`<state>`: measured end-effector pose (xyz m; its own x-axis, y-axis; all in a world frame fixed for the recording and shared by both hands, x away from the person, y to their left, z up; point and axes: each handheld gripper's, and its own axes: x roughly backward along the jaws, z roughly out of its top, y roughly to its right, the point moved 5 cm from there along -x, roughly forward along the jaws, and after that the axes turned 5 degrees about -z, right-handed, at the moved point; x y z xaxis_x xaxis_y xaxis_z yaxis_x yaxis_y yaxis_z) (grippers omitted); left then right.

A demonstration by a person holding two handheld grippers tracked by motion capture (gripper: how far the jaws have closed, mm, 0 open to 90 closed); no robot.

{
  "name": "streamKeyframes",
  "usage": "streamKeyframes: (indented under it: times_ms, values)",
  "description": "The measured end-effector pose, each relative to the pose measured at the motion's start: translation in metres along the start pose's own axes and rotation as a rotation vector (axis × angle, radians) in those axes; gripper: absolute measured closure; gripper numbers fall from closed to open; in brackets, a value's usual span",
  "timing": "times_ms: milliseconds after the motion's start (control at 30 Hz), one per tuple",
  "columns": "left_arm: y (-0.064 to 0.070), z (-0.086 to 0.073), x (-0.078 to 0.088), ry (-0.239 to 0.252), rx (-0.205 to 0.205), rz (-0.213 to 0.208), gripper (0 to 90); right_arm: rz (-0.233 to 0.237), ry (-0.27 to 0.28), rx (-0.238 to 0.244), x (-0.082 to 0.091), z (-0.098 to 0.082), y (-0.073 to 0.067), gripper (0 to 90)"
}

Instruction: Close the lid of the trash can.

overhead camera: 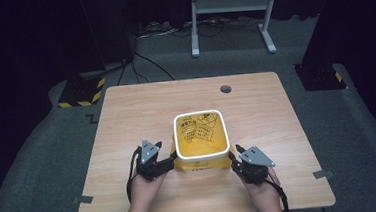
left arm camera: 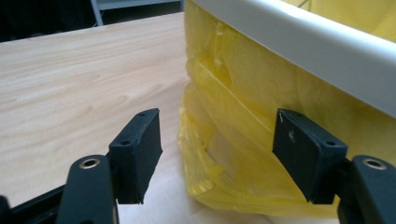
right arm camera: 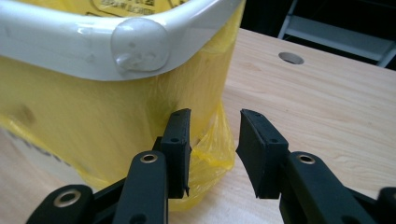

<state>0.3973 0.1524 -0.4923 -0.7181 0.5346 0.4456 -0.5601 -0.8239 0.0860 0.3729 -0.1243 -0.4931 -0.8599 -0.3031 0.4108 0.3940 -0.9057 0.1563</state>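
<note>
on the table (overhead camera: 126, 115), both grippers flank the yellow-bagged bin (overhead camera: 201, 141), jaws released.

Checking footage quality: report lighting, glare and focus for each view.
High view: table evenly lit, surroundings nearly black, image soft. Left gripper view: bin's white rim and near fingers slightly blurred. Right gripper view: soft glare on the rim's corner, yellow bag bright, background dark.
</note>
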Motion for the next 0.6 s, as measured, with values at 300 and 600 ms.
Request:
streamKeyframes:
  times_ms: [300, 600]
  values:
    - [-0.026, -0.007, 0.014, 0.007, 0.018, 0.055, 22.5, -0.009, 0.018, -0.014, -0.005, 0.0, 0.021, 50.0]
    - [-0.065, -0.07, 0.046, -0.269, 0.057, 0.122, 17.4, -0.043, -0.155, -0.072, -0.009, -0.049, 0.089, 37.2]
